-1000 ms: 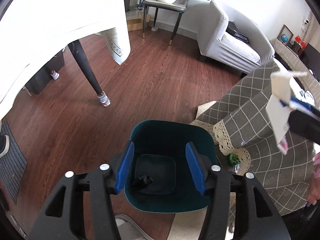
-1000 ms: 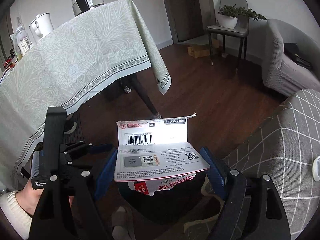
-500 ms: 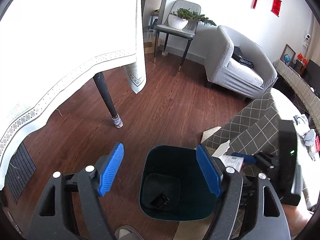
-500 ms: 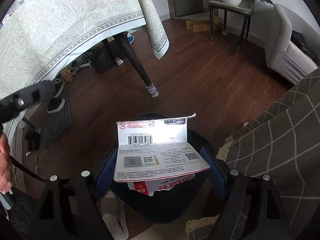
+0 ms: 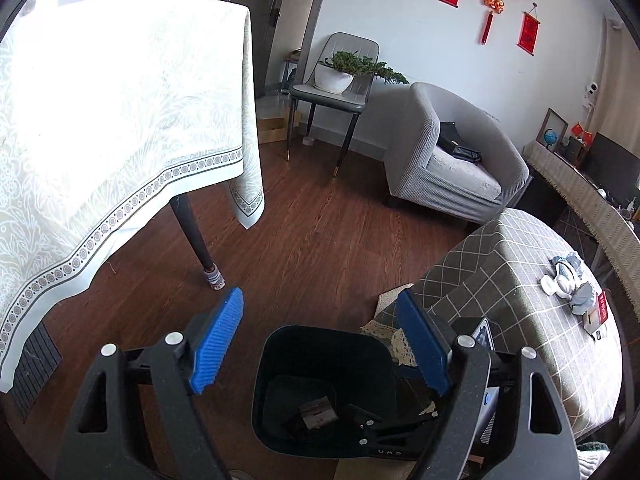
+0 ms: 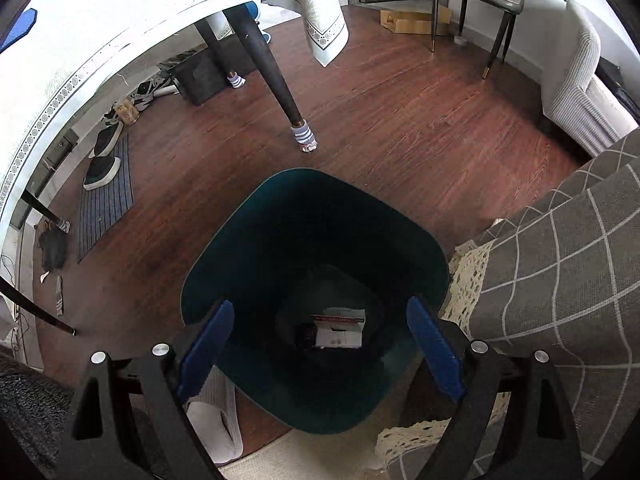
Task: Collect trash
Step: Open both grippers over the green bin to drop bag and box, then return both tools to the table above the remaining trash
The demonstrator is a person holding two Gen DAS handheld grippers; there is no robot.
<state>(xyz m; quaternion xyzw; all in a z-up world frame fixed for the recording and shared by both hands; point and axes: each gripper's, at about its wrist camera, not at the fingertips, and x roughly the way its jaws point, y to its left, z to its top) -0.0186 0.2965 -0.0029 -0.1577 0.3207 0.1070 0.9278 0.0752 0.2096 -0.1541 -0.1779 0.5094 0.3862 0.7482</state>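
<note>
Below, rounded-square teal bin (image 6: pixel 312 240); flat printed paper (image 6: pixel 340 330) inside.

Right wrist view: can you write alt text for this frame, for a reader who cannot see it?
The right gripper, its blue jaws opening with nothing between them, points down into a dark teal trash bin on a wood floor. A white printed package lies at the bin's bottom beside a dark item. A grey checked cloth hangs at right.

Bin (image 6: pixel 256 216) mouth wide open from above; checked table (image 6: pixel 568 264) crowds its right rim, table leg (image 6: pixel 276 80) stands beyond, bare floor (image 6: pixel 400 120) between.
</note>
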